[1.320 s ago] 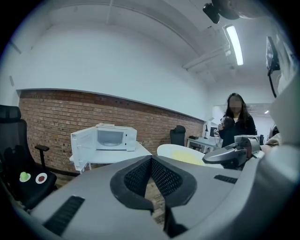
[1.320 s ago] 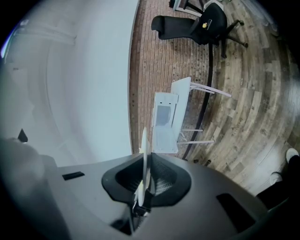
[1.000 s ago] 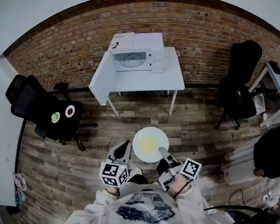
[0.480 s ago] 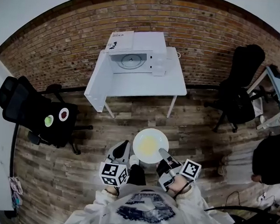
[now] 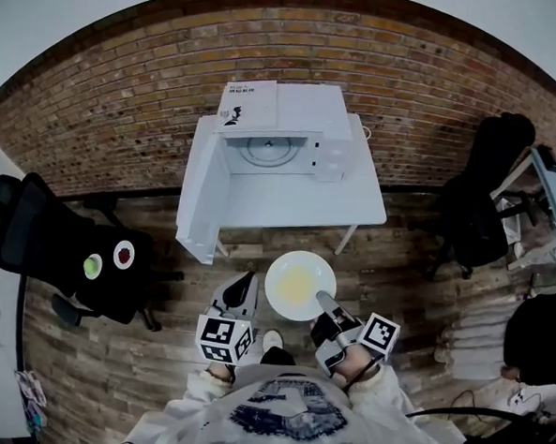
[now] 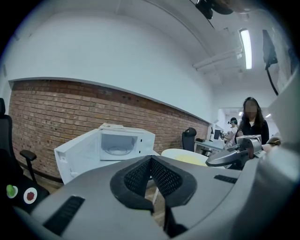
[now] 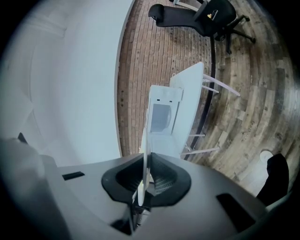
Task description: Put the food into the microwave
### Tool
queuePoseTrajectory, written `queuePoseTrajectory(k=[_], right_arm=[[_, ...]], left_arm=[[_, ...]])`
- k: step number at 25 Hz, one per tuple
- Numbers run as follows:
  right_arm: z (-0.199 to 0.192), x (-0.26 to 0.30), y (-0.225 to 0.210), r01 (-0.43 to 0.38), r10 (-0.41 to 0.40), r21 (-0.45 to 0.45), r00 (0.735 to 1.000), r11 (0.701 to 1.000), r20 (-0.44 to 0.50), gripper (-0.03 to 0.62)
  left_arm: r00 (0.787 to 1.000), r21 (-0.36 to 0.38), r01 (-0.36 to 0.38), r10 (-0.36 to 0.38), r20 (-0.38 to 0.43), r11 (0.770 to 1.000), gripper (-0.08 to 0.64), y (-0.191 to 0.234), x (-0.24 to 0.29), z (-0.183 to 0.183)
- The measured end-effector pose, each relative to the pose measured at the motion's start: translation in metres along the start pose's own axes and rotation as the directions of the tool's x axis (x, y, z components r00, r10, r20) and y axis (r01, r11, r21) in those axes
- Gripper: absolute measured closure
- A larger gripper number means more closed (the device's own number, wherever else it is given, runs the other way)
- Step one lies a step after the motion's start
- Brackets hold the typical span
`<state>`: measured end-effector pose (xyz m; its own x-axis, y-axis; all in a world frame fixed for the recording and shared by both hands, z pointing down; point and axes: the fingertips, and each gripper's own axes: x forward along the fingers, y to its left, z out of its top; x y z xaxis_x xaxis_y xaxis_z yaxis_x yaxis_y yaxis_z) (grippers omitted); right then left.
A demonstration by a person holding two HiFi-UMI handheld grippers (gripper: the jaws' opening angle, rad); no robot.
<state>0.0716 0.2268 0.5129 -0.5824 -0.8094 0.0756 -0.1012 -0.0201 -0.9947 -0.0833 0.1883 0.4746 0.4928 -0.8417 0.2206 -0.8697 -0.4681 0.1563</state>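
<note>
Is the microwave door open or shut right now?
Open. The microwave door stands swung out from the cavity, and the turntable inside shows in the head view.

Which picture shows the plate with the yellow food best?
The head view: it looks down on the whole round plate and its yellow food. The left gripper view shows the plate side-on. The right gripper view shows only its thin rim between the jaws.

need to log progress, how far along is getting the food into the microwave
Done: the microwave door stands open. In hand: the right tool is shut on the rim of the plate of yellow food, over the floor short of the table; the left tool is shut and empty. Left: carry the plate to the microwave and set it inside.
</note>
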Motion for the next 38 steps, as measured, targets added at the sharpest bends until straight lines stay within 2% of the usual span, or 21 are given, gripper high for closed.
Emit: queuePoseTrajectory(k=[10, 18, 25, 38], right_arm=[[0.007, 0.069, 0.004, 0.020, -0.019, -0.004, 0.999, 1.000, 0.033, 0.558], [0.020, 0.090, 0.004, 0.038, -0.039, 0.011, 0.998, 0.999, 0.039, 0.558], [0.039, 0.130, -0.005, 0.032, -0.032, 0.023, 0.999, 0.999, 0.012, 0.558], [0.133, 0.218, -0.008, 0.029, -0.028, 0.053, 0.999, 0.998, -0.032, 0.560]], left_arm=[[0.999, 0.003, 0.035, -0.035, -0.012, 0.999, 0.552, 0.066, 0.041, 0.018], [0.998, 0.006, 0.053, -0.053, -0.031, 0.999, 0.552, 0.078, 0.067, 0.022], [0.999, 0.001, 0.027, -0.027, -0.044, 1.000, 0.552, 0.100, 0.095, 0.025], [0.998, 0.010, -0.022, 0.023, -0.064, 1.000, 0.552, 0.130, 0.205, 0.058]])
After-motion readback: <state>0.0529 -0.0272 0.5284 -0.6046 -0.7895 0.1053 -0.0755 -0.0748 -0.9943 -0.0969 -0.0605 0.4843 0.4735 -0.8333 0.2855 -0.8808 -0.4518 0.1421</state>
